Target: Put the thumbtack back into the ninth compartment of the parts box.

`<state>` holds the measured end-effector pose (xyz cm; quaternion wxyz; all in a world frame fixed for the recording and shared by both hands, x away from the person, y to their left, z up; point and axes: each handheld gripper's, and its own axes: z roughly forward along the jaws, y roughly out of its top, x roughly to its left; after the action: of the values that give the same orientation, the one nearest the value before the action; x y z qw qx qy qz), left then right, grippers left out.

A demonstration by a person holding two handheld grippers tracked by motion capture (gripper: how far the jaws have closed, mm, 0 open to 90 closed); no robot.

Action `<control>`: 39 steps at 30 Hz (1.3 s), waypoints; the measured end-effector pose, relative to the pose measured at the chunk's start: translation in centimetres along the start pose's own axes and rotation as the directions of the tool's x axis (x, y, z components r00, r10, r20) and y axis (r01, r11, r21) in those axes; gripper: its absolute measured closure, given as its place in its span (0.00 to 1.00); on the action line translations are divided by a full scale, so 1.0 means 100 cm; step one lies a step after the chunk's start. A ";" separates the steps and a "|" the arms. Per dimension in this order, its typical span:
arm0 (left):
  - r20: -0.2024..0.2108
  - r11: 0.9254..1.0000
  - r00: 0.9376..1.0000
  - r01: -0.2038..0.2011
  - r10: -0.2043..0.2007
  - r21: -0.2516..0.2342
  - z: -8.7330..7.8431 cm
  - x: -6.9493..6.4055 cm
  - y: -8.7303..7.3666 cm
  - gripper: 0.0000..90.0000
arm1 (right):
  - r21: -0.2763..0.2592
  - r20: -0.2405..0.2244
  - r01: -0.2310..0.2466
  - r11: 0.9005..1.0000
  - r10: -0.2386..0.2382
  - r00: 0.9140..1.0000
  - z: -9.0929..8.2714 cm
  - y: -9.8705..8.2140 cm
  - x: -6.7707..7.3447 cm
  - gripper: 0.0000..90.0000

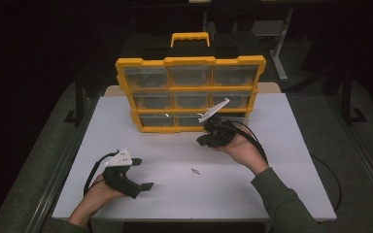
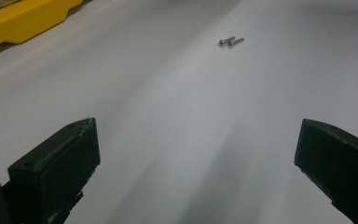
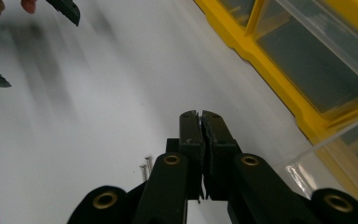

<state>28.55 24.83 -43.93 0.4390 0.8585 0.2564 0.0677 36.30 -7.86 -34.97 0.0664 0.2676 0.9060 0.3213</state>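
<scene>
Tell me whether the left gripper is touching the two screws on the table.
Apart. In the left gripper view, the left gripper has its jaws open, and bare white table lies between them and the two screws farther ahead.

The left tongs [image 1: 144, 174] are black, with a white three-cornered plate on top and a black cable looping from the back. Their jaw tips are blocky, matte, each with a small hole in its face. The right tongs [image 1: 203, 141] are black too, with a pale three-cornered plate, a black cable, and brass-coloured rivets along the linkage arms. The person's right forearm wears a dark green sleeve [image 1: 284, 199].
</scene>
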 end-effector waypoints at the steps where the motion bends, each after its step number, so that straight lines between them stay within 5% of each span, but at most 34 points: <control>1: 0.000 1.000 1.000 -0.001 0.001 0.001 0.000 0.000 0.000 0.00 | 0.003 0.003 -0.003 1.000 0.003 1.000 -0.001 0.001 0.000 0.95; 39: -0.002 1.000 1.000 0.002 -0.002 0.005 0.000 -0.001 0.000 0.00 | 0.009 0.086 -0.069 0.998 0.068 0.994 -0.032 0.007 -0.041 0.95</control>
<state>28.48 24.79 -43.87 0.4368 0.8591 0.2579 0.0676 39.16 -11.38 -32.22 0.0923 0.3125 0.8944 0.3065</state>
